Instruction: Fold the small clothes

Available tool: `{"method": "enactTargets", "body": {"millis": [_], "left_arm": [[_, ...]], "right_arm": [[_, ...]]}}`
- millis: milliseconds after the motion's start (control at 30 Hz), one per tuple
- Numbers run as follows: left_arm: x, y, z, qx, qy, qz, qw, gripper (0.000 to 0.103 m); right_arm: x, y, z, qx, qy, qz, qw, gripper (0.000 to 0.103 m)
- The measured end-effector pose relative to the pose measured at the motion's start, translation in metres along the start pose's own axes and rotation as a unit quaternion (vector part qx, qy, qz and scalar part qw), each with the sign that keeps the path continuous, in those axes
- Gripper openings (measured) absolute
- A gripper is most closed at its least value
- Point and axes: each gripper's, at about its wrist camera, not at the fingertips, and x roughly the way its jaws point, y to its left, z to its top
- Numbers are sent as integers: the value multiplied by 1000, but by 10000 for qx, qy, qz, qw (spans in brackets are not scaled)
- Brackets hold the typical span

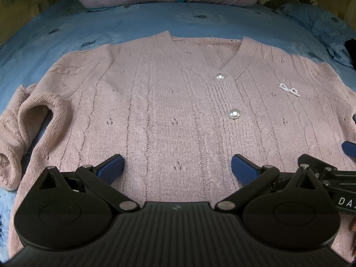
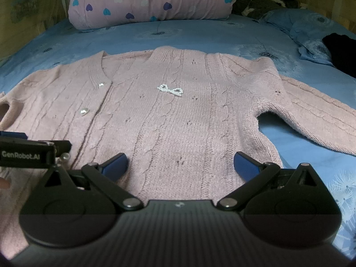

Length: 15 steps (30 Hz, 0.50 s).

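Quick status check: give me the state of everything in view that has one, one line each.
Pink cardigan: spread flat, front up, unfolded.
Cardigan buttons: fastened.
Left sleeve: bunched, curled back.
Right sleeve: stretched out flat.
Left gripper: jaws open, empty.
Right gripper: jaws open, empty.

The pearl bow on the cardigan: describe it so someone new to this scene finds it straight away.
Start at the blue bedsheet, where a pink knitted cardigan lies flat, front up. To the right of its button band in the camera views, on the chest, sits the pearl bow. Unlike the two round pearl buttons on the band, it is a small ribbon-shaped outline of tiny white beads.
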Motion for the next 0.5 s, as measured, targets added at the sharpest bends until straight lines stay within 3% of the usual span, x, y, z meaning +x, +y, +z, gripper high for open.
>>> {"method": "enactTargets", "body": {"millis": [267,500], "left_arm": [[-2,0,-1,107,-44,-27,9999,103],[-5,8,16,-91,325,-131,9993,103]], "right_arm": [[0,-1,0,37,-10,41,10000,103],[-5,-1,6,-50,80,310,9995,103]]}}
